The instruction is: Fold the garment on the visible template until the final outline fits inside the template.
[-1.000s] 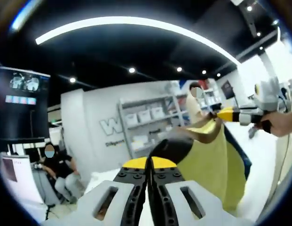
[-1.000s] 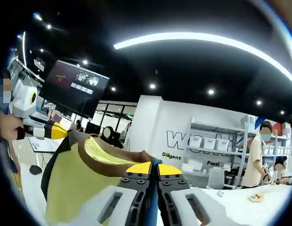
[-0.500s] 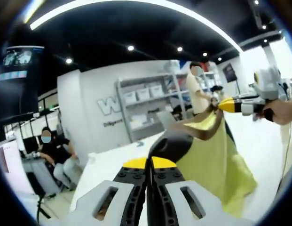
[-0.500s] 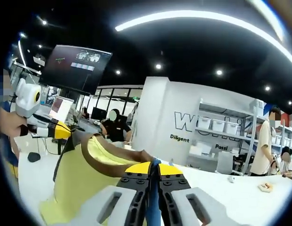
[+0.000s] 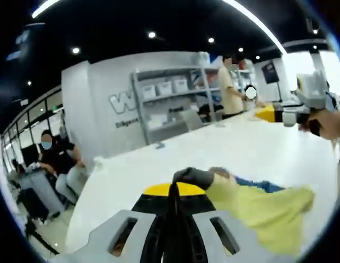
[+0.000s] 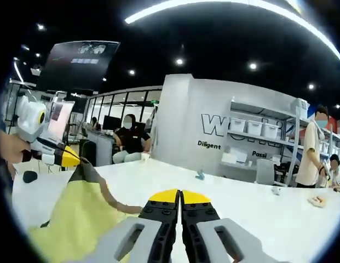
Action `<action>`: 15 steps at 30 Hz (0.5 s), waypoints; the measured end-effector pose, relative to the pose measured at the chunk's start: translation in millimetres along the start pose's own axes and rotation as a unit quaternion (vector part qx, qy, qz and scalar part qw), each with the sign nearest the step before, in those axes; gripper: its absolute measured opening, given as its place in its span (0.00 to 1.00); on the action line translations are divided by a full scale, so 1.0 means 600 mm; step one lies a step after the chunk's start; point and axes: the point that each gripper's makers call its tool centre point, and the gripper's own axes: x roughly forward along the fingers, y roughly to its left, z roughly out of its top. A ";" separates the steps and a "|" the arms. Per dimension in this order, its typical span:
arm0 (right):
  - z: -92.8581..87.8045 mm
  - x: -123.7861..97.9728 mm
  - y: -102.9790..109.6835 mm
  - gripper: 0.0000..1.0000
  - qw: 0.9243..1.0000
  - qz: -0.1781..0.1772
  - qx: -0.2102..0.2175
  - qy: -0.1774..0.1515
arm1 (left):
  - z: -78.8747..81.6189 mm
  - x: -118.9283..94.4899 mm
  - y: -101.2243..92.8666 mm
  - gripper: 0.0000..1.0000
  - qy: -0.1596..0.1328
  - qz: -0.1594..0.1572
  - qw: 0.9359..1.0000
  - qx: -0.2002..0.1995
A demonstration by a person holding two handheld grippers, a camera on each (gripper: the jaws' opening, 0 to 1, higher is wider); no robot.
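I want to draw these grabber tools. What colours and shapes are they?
Each gripper, the left and the right, has two black jaws dotted with small round holes, a yellow cap at the tip, and pale grey shells with slots. From the side, it shows a yellow nose on a white body.

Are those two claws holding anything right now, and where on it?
Both pinch the yellow garment along its dark neckline trim: left claw, right claw.

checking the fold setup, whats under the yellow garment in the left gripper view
The yellow garment lies on the white table. A strip of blue shows at its far edge, cloth or template, I cannot tell. Whatever else is beneath is covered by the fabric.
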 end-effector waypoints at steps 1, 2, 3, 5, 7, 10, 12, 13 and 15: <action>-0.009 0.002 0.000 0.00 1.000 0.000 0.004 0.004 | -0.011 0.007 0.001 0.01 0.007 0.000 1.000 -0.003; -0.017 0.003 -0.001 0.00 1.000 0.000 0.009 0.008 | -0.022 0.014 0.001 0.01 0.013 0.001 1.000 -0.005; -0.026 0.005 -0.001 0.00 1.000 0.000 0.013 0.013 | -0.033 0.021 0.002 0.01 0.020 0.001 1.000 -0.008; -0.045 0.002 0.001 0.00 0.999 0.004 0.029 0.028 | -0.061 0.034 0.005 0.01 0.042 -0.002 0.999 -0.006; -0.074 -0.010 -0.006 0.00 0.999 -0.001 0.031 0.044 | -0.093 0.044 0.018 0.01 0.061 0.005 0.998 -0.012; -0.087 -0.013 -0.013 0.00 0.998 -0.004 0.035 0.052 | -0.101 0.045 0.029 0.01 0.067 0.009 0.998 -0.015; -0.093 -0.019 -0.022 0.00 0.998 -0.008 0.036 0.056 | -0.097 0.039 0.032 0.04 0.071 0.014 0.997 -0.015; -0.094 -0.021 -0.023 0.00 0.998 -0.009 0.038 0.056 | -0.098 0.038 0.033 0.05 0.073 0.015 0.997 -0.017; -0.097 -0.026 -0.032 0.00 0.997 -0.014 0.038 0.060 | -0.102 0.033 0.046 0.09 0.074 0.019 0.997 -0.018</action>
